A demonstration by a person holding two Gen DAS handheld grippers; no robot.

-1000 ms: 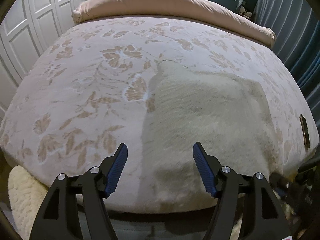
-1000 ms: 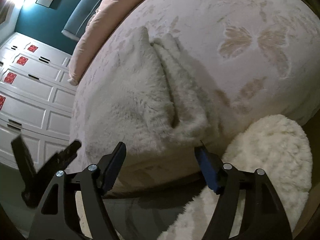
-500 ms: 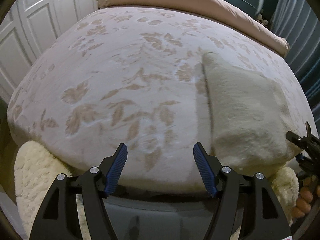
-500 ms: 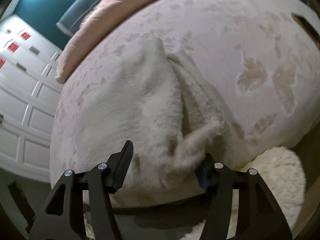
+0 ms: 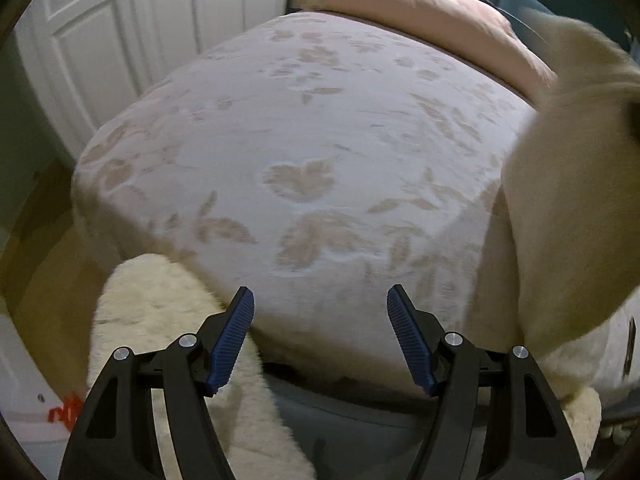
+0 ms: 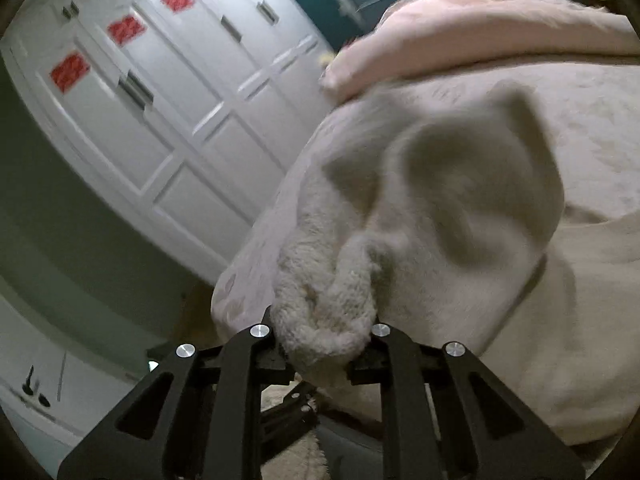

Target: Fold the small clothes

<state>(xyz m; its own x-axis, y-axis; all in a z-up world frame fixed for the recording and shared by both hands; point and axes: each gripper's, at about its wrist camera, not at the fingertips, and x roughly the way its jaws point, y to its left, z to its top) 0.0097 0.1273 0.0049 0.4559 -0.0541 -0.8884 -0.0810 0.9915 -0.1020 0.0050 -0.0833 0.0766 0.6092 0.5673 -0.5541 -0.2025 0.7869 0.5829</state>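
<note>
1. Right tongs (image 6: 322,330) just squeezed closed on a bunched edge of the fluffy cream fleece garment (image 6: 460,208), lifting it off the bed.
2. Left tongs (image 5: 320,336) gape wide, empty, over the floral pink bedspread (image 5: 304,152).
3. Shaggy cream rug (image 5: 160,316) below.

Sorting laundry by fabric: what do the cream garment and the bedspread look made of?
Cream garment: seemingly fleece or sherpa pile, matte, with nubbly curled tufts where the right hand-held gripper pinches it. Bedspread: probably a short plush or velvety textile, with a leaf pattern pressed into a faintly shiny surface.
</note>
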